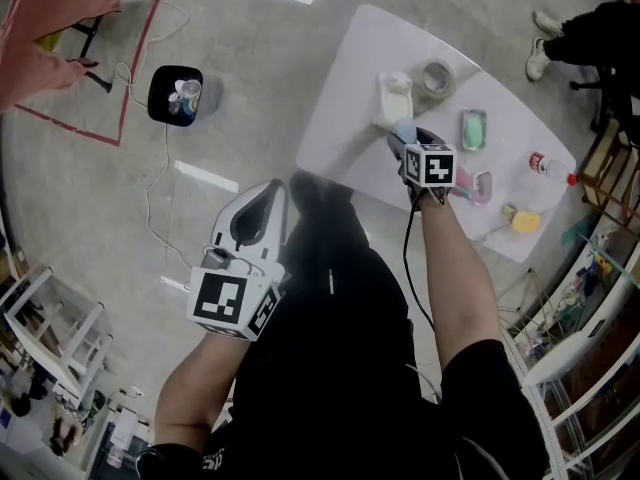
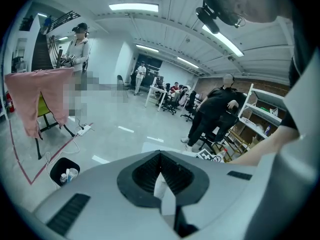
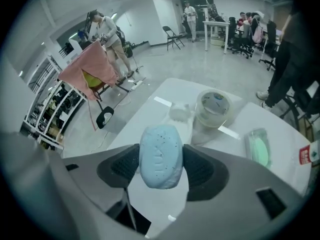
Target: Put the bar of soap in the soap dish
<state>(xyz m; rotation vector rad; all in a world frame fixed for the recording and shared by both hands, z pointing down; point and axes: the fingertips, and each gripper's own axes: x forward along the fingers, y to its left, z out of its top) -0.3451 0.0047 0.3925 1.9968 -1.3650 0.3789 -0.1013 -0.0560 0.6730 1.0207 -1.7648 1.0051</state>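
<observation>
Soap (image 3: 161, 154), long axis upright, sits clamped in right tool (image 3: 161, 166) (left tool (image 2: 160, 176) closed, empty).

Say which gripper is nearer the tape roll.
Right. The right gripper, holding the soap, is over the table near the tape roll; the left gripper is off the table, over the floor.

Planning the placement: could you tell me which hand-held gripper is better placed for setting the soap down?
Right. The right hand-held gripper grips the blue soap bar over the white table; the left hand-held gripper is shut, empty, and over the floor.
</observation>
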